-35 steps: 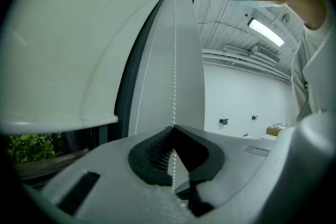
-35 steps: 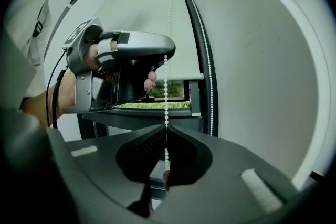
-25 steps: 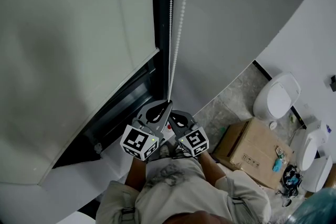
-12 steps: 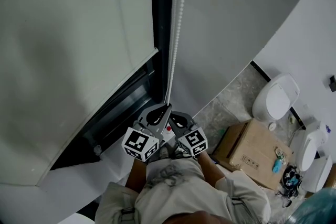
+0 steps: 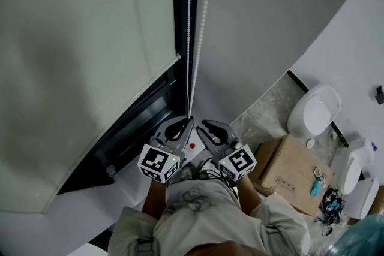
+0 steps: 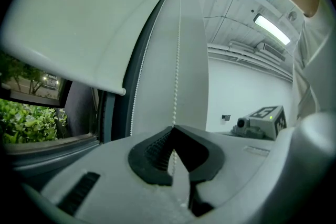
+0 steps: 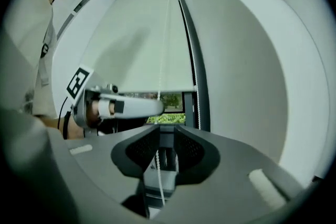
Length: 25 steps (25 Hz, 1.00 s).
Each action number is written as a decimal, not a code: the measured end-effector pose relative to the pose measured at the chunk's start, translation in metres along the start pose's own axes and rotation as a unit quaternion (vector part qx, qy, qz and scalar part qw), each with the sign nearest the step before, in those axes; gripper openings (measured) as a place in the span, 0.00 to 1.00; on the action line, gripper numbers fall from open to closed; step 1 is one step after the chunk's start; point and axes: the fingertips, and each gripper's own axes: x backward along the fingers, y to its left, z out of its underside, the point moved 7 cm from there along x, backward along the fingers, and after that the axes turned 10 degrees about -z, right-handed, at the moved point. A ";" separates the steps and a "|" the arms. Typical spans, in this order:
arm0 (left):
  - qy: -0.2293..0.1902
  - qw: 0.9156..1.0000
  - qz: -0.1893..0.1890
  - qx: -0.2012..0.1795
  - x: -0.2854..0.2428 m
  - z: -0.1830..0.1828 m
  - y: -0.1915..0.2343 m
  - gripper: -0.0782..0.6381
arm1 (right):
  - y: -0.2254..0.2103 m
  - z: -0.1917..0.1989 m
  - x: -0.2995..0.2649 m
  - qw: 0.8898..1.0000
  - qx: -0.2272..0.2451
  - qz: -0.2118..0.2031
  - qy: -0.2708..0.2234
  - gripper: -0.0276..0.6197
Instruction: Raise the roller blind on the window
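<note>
Bead cord [image 6: 176,71] pinched in left tongs [image 6: 173,128]; right tongs [image 7: 167,134] just opened, ribbed pads [image 7: 142,149] astride it.

We see a cardboard box [image 5: 287,172] on the mottled floor [image 5: 264,114], a small blue item [image 5: 316,187] on its top. White toilets [image 5: 315,110] stand just beyond it, and green foliage [image 6: 29,118] shows outdoors.

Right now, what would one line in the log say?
left tool: shut on bead chain | right tool: jaws just opening, bead chain loose between them | roller blind: partly up
</note>
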 end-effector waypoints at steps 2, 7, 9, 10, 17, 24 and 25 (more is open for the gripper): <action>0.001 1.000 0.000 0.000 0.000 0.000 0.001 0.12 | -0.003 -0.022 0.004 1.000 0.010 0.003 -0.010 0.19; 0.001 1.000 0.001 0.000 -0.002 -0.001 -0.001 0.12 | -0.004 -0.077 0.003 0.998 0.040 -0.014 -0.046 0.21; 0.002 1.000 0.001 0.000 -0.002 0.000 -0.001 0.12 | -0.004 -0.093 -0.001 0.997 0.048 -0.023 -0.057 0.21; 0.002 1.000 0.001 0.000 -0.002 0.000 -0.001 0.13 | -0.004 -0.100 -0.004 0.996 0.053 -0.027 -0.062 0.21; 0.002 1.000 0.000 0.001 -0.003 -0.001 -0.002 0.12 | -0.007 -0.140 -0.021 0.992 0.079 -0.043 -0.092 0.21; 0.000 1.000 0.002 0.001 -0.005 -0.001 -0.003 0.13 | -0.007 -0.163 -0.032 0.990 0.100 -0.043 -0.095 0.10; -0.001 1.000 0.002 0.001 -0.005 -0.001 -0.003 0.12 | -0.006 -0.165 -0.033 0.990 0.098 -0.041 -0.094 0.08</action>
